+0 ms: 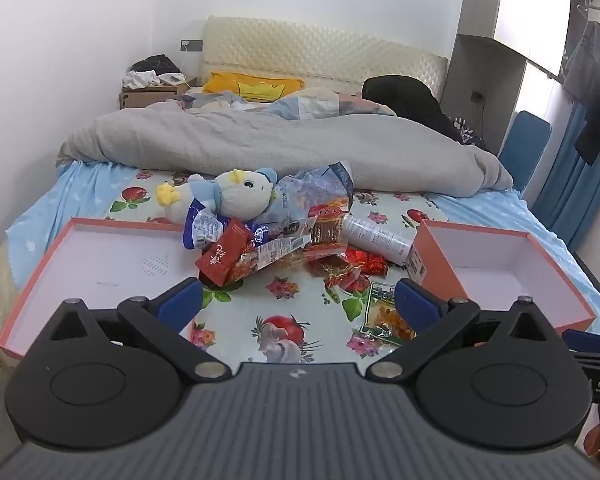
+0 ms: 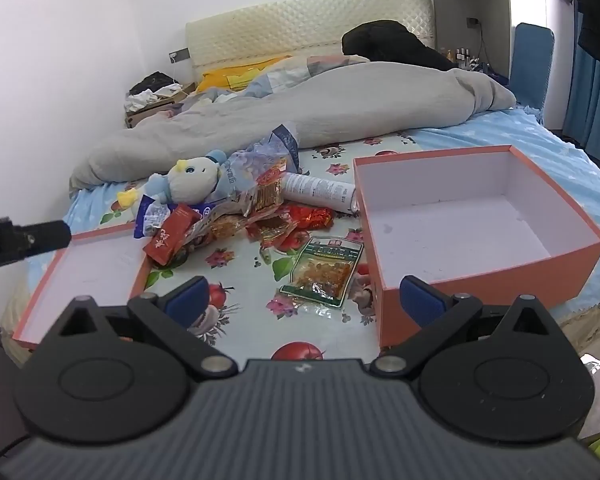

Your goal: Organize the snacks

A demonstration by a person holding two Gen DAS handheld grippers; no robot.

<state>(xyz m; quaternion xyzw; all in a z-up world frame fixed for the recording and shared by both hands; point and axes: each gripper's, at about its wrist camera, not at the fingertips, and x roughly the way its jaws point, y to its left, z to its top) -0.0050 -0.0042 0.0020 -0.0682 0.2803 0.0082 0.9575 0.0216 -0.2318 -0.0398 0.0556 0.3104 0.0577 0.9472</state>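
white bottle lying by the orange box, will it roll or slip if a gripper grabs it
The white bottle lies on its side, so a push would probably roll it. Its round, smooth-looking body may slip between flat pads. The orange box beside it might stop a roll that way.

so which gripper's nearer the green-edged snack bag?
Right. The right gripper has the green-edged snack bag just ahead between its open jaws; the left gripper has it off by its right jaw.

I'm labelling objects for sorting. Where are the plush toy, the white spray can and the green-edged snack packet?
plush toy (image 1: 240, 196): left wrist view, on its white face.
white spray can (image 2: 320, 190): right wrist view, middle of its lying body.
green-edged snack packet (image 2: 322, 272): right wrist view, on the clear window showing orange pieces.
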